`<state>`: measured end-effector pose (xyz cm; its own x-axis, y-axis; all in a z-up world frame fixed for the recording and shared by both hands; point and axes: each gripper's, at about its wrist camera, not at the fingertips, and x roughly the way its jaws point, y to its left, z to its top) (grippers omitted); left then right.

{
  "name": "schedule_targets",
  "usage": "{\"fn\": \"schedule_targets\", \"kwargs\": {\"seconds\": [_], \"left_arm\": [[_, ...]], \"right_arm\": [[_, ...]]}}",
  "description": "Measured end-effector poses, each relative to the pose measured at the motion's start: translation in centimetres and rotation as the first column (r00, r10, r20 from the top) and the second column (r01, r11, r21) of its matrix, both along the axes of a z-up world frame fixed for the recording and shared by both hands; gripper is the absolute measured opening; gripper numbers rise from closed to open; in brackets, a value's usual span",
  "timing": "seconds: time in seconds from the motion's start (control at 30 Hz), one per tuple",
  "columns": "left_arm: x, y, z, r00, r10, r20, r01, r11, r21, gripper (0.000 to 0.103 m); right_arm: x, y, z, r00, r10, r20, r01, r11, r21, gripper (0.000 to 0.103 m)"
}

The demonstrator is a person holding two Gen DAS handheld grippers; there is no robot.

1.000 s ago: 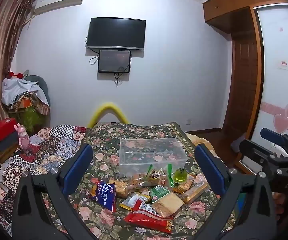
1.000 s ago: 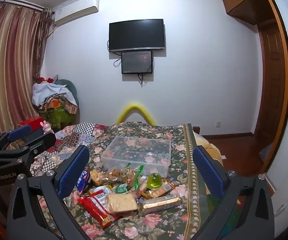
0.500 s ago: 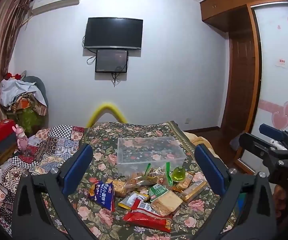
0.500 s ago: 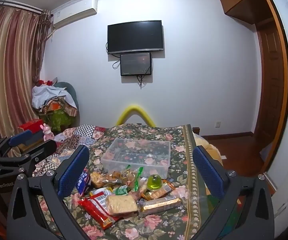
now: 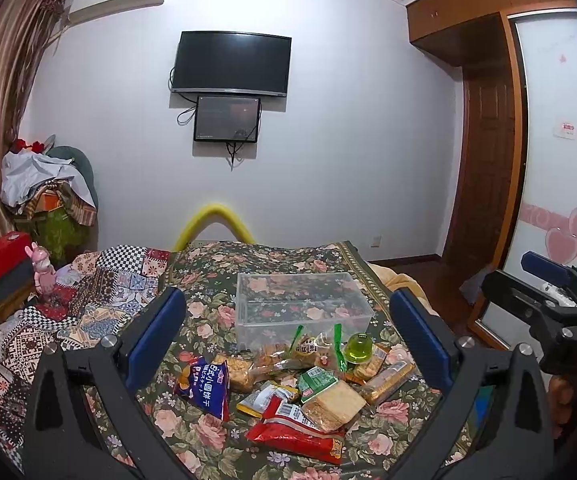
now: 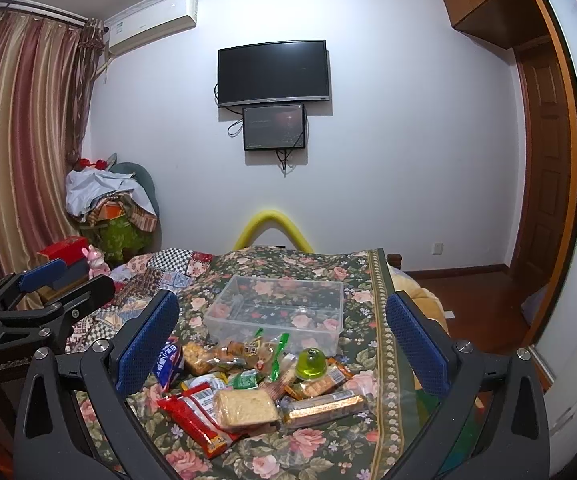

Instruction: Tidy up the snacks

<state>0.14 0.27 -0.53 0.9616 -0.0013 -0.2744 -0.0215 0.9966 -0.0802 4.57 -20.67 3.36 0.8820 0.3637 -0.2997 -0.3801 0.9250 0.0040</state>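
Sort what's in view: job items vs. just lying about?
Job:
clear plastic bin, empty
blue snack bag
red snack packet
wrapped cracker block
green jelly cup
left gripper and right gripper, both open

Lying about:
wall TV
pink rabbit toy
clothes pile

Both views shift slightly versus a second ago. Left view tilts down and left: the TV [image 5: 230,63] sits a bit lower in frame, snack pile [image 5: 300,376] and clear box [image 5: 302,308] barely move. The right gripper [image 5: 544,280] sits lower at the right edge. Right view: the TV [image 6: 273,72] drifts down, the left gripper [image 6: 44,280] rises at the left edge. Jaws on both stay wide apart, snacks untouched.
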Motion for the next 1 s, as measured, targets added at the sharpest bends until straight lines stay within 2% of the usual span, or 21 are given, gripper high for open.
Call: {"fn": "schedule_targets", "kwargs": {"seconds": [1.0], "left_arm": [[-0.04,0.26,0.24,1.000,-0.004,0.004,0.004,1.000,-0.009,0.103]], "right_arm": [[-0.21,-0.10,0.07,1.000,0.000,0.007,0.000,1.000,0.015,0.103]]}}
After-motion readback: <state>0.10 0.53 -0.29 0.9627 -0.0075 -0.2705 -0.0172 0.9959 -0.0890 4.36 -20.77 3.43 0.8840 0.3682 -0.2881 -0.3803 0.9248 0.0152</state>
